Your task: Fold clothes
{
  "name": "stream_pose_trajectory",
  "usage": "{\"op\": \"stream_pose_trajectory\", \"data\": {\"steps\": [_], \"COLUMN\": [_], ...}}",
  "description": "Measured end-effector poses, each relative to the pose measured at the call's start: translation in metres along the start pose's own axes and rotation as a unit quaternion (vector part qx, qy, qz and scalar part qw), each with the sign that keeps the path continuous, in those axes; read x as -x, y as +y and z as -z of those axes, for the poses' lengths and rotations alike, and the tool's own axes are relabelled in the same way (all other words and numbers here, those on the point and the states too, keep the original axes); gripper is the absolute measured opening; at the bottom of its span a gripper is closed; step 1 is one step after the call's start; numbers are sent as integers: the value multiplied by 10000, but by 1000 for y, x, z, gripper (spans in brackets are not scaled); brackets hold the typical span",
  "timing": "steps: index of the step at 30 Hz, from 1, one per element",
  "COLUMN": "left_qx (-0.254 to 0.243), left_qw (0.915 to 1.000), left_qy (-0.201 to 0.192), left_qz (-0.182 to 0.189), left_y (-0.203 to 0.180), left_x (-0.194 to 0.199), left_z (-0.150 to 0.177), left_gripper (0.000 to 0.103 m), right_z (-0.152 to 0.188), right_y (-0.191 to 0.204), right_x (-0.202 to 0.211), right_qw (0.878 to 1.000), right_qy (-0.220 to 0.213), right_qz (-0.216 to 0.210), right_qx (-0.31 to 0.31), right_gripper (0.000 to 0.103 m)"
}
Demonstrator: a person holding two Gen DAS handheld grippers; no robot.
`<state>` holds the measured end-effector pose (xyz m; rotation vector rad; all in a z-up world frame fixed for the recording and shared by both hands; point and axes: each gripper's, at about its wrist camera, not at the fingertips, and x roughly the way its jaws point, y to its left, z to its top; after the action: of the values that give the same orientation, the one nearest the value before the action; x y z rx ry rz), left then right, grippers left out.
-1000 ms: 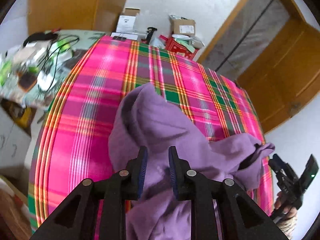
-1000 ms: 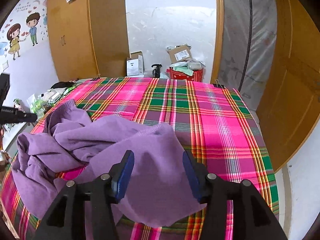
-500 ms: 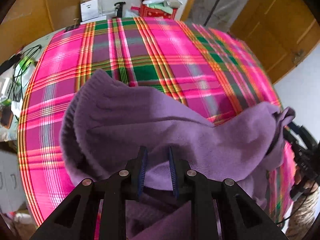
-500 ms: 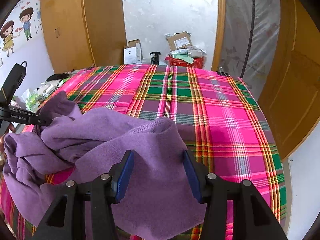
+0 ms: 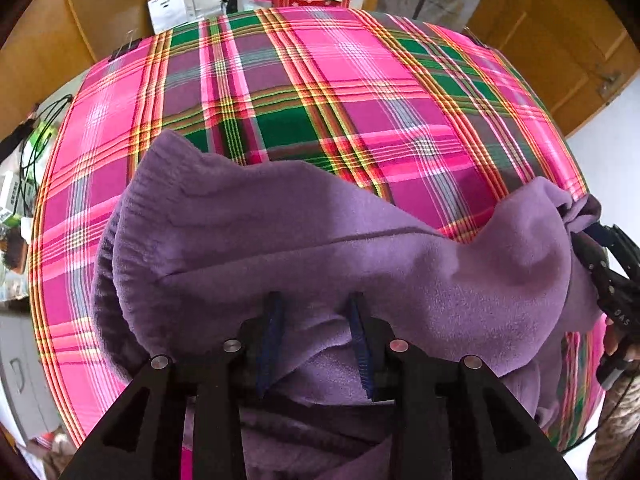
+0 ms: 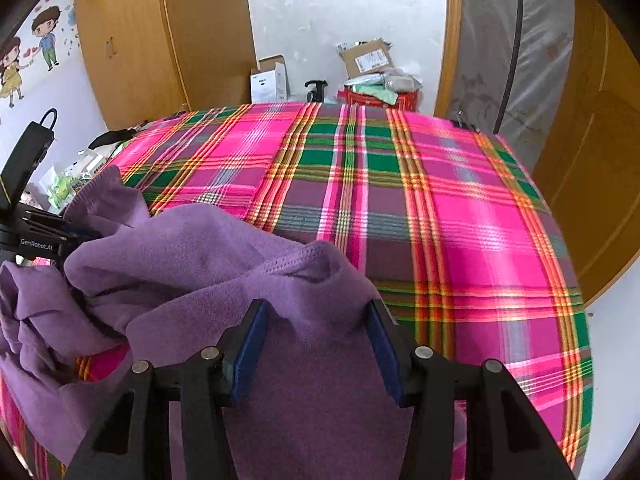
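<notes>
Garment: one purple fleece top (image 5: 304, 236), soft nap, no print, lying crumpled on the near part of a pink-green plaid bedspread (image 5: 360, 92). Not flat; several overlapping folds, a stitched hem edge visible in the right wrist view (image 6: 296, 264), ribbed edge at its far-left corner in the left wrist view. Far half of the bedspread is bare.

Left gripper (image 5: 316, 336): pointing steeply down at the cloth, jaws opening. Fleece sits between the blue pads (image 5: 272, 332) but there is a visible gap on both sides, so the pads are not pressing it; released.

Right gripper (image 6: 318, 344): jaws spread wide, a broad flap of fleece draped between and under the fingers. Whether the pads actually press the cloth I cannot tell; fabric covers the contact zone.

Each gripper shows at the edge of the other's view, at opposite ends of the bunched garment, fabric gathered up against both.

Background: cardboard boxes (image 6: 368, 60) and a red bin on the floor past the bed, wooden wardrobe (image 6: 160, 32), cartoon wall sticker.
</notes>
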<state>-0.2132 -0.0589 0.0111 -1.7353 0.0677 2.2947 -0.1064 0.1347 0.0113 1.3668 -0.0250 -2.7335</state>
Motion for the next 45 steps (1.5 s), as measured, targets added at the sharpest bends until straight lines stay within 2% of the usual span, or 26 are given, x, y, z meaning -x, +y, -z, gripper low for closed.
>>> {"op": "stream_pose_trajectory", "data": {"steps": [5, 7, 8, 10, 12, 15, 18, 23, 28, 30, 33, 37, 38, 39, 41, 45], "left_qx": [17, 25, 29, 79, 129, 263, 353, 615, 906, 1018, 1094, 1192, 1244, 1285, 1332, 1407], "left_qw": [9999, 9999, 9998, 9996, 9994, 9988, 9973, 9940, 9904, 9895, 9892, 9881, 9874, 9868, 9861, 9841], "left_qy": [-93, -165, -194, -257, -321, -408, -636, -907, -1036, -1017, -971, -975, -979, -982, -991, -1079], "left_qz": [50, -6, -38, -70, 1, 105, 49, 49, -151, -120, -114, -49, -32, 3, 81, 123], "left_y": [2, 3, 3, 4, 6, 9, 16, 37, 54, 61, 63, 68, 70, 73, 78, 85], "left_x": [1, 2, 2, 3, 4, 6, 19, 36, 38, 35, 30, 30, 32, 35, 38, 52], "left_z": [4, 6, 7, 8, 9, 9, 11, 12, 4, 1, -1, 5, 8, 12, 16, 32], "left_gripper": [34, 25, 23, 10, 6, 4, 2, 2, 0, 0, 0, 0, 0, 0, 0, 1], "right_z": [-1, -1, -1, -3, -6, -16, -31, -63, -99, -110, -116, -106, -101, -95, -85, -62], "right_y": [-4, -4, -3, -2, 0, 0, 2, 4, 3, 1, 2, -1, 0, 2, 5, 6], "right_x": [-10, -11, -12, -13, -14, -15, -18, -22, -16, -14, -26, -47, -48, -49, -42, -13], "right_qw": [9993, 9992, 9992, 9992, 9994, 9999, 9999, 9980, 9916, 9900, 9917, 9967, 9969, 9968, 9964, 9963], "right_qy": [149, 146, 154, 169, 158, 85, -36, -436, -1068, -1206, -1038, -489, -415, -359, -354, -502], "right_qz": [-234, -282, -303, -314, -276, -110, 86, 427, 726, 724, 744, 638, 670, 708, 764, 688], "right_qx": [-249, -254, -232, -175, -97, -8, 93, 149, -5, -117, -120, -110, -77, -27, 116, 112], "right_gripper": [51, 47, 44, 39, 27, 16, 13, 12, 12, 12, 13, 17, 20, 27, 35, 36]}}
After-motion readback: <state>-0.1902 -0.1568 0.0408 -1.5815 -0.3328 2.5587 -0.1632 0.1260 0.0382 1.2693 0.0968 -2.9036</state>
